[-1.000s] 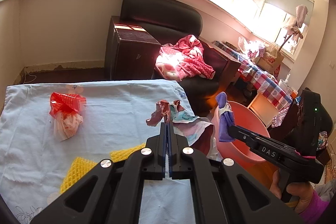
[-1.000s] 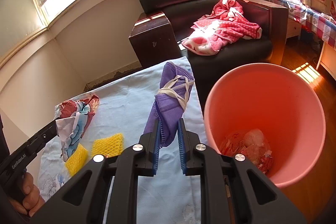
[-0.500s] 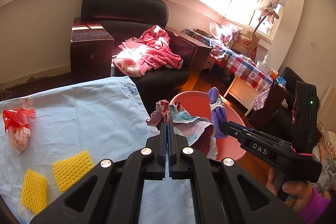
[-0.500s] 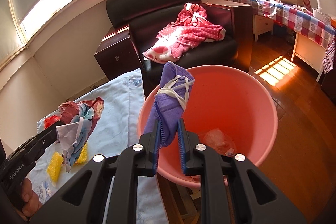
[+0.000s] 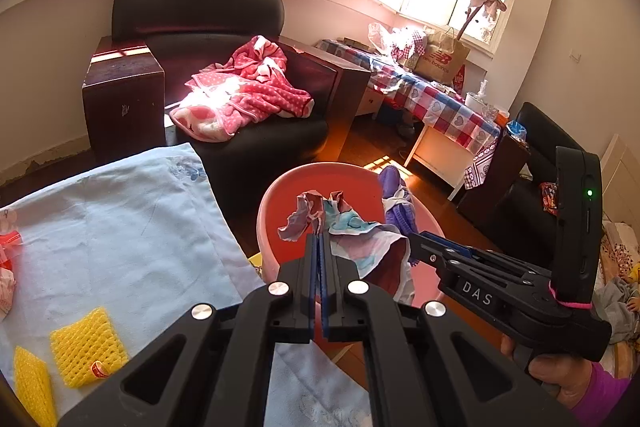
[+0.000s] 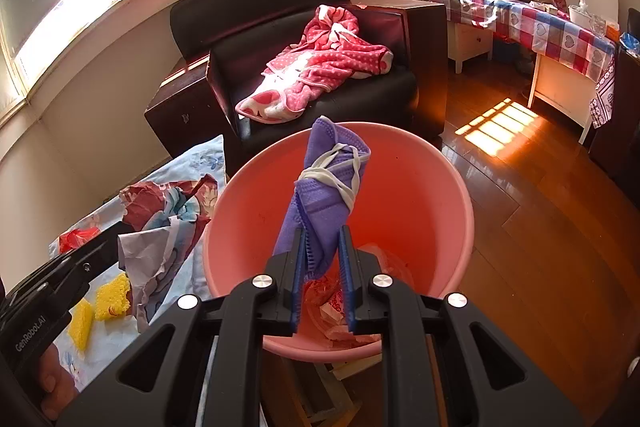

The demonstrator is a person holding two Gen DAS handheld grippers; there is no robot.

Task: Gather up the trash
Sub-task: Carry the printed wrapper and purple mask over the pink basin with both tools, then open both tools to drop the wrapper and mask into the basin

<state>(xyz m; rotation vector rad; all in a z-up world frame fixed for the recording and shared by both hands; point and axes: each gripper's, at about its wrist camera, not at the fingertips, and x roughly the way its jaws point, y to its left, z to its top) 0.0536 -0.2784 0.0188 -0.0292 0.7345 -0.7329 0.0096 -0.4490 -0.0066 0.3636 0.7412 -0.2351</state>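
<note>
My left gripper [image 5: 319,239] has its fingers pinched tight on a crumpled printed wrapper [image 5: 348,235], which hangs over the near rim of the pink bucket [image 5: 276,199]. My right gripper [image 6: 323,239] grips a rolled purple face mask [image 6: 324,187], fingers narrow around its lower end, the mask standing up above the bucket's mouth. Inside the bucket I see clear plastic trash [image 6: 340,303] at the bottom. On the worktop [image 5: 120,227], at eight o'clock from the left gripper, lie two yellow foam nets [image 5: 86,345], and a red-and-white wrapper [image 5: 6,259] sits at nine o'clock, at the frame's edge.
</note>
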